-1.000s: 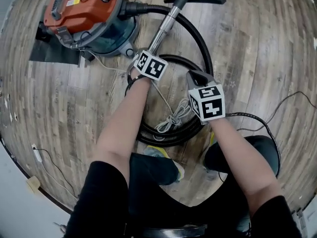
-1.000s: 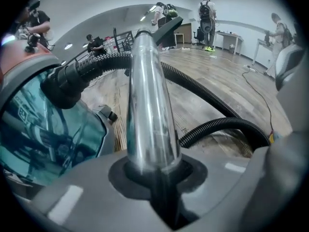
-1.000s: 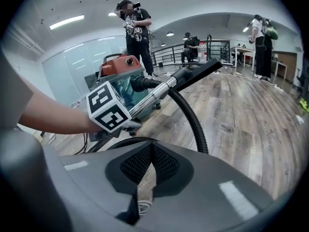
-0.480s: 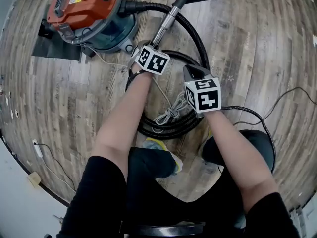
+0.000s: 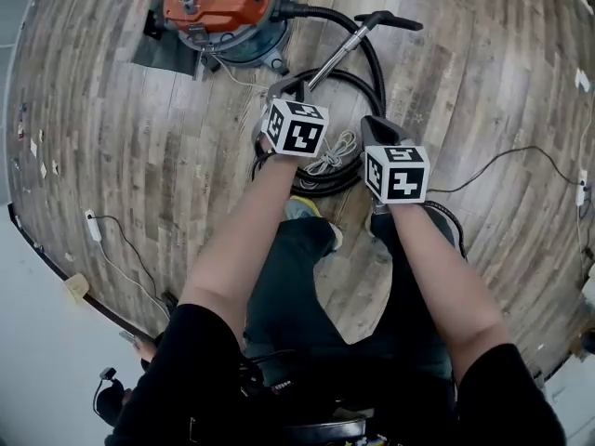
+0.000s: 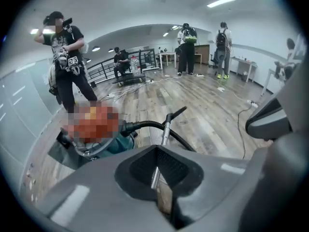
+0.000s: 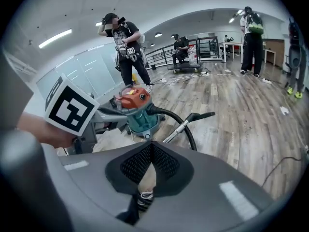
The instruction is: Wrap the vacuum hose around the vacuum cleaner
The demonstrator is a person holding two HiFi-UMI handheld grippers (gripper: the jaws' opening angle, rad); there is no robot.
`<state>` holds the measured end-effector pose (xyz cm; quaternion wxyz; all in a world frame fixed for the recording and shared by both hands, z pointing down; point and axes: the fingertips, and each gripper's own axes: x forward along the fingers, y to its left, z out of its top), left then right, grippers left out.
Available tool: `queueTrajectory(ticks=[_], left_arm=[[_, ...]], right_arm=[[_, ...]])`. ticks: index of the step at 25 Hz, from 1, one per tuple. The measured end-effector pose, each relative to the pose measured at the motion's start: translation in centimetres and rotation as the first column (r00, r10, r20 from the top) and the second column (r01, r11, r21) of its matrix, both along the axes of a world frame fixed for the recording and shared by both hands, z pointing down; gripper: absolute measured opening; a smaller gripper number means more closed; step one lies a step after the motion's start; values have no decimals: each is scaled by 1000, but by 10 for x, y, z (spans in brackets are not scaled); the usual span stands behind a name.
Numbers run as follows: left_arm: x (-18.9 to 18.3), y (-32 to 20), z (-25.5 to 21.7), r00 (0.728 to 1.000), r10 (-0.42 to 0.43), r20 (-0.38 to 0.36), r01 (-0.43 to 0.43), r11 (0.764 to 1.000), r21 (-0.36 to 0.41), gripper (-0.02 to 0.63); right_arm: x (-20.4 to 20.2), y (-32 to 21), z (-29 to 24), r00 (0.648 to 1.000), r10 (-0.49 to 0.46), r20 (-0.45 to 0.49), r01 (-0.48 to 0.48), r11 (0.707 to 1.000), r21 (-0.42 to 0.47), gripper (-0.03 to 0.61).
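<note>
The vacuum cleaner (image 5: 218,3), orange on top with a teal body, stands on the wood floor at the far side. Its black hose (image 5: 358,26) arcs from the body and lies in loops (image 5: 325,182) below my grippers, beside a bundled white cord (image 5: 339,149). The metal wand (image 5: 330,63) slants toward a black handle (image 5: 395,19). My left gripper (image 5: 282,88) hangs shut and empty above the wand's lower end. My right gripper (image 5: 375,126) is shut and empty over the loops. The wand (image 6: 161,144) shows beyond the left gripper (image 6: 157,153). Past the right gripper (image 7: 150,151) is the vacuum (image 7: 137,108).
A dark mat (image 5: 163,49) lies under the vacuum. Thin cables (image 5: 502,161) run over the floor at the right, and a power strip (image 5: 90,226) lies at the left. My shoe (image 5: 302,210) is next to the loops. Several people (image 7: 125,42) stand farther off.
The head camera has risen and everything on the floor looks smaller and farther. Both grippers have lifted away from the floor, still shut; hose, wand and vacuum lie where they were.
</note>
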<state>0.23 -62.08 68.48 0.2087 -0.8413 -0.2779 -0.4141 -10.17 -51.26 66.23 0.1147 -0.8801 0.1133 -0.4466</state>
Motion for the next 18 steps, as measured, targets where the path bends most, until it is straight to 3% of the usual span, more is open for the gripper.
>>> queueTrajectory(ticks=[5,9,12,18], left_arm=[[-65,8,-151,990,-113,88,123,986,-112,1],[-105,10,-255,972,-212,99,229,951,-207,1],[-125,8,-328,964,-261,49,265,925,-272,0],[-146,3,-457,964,-214,-158,151,930,-335,1]], right_arm=[[-27,1,-138,1000,13,11,-13,1000,6,25],[-38,-3,-230,999,16,-44,-15,1000,18,25],[-39,-10,-304,989,-28,-144,31,999,25,25],[-48,-23,-434,926,-113,-359,129,991,20,23]])
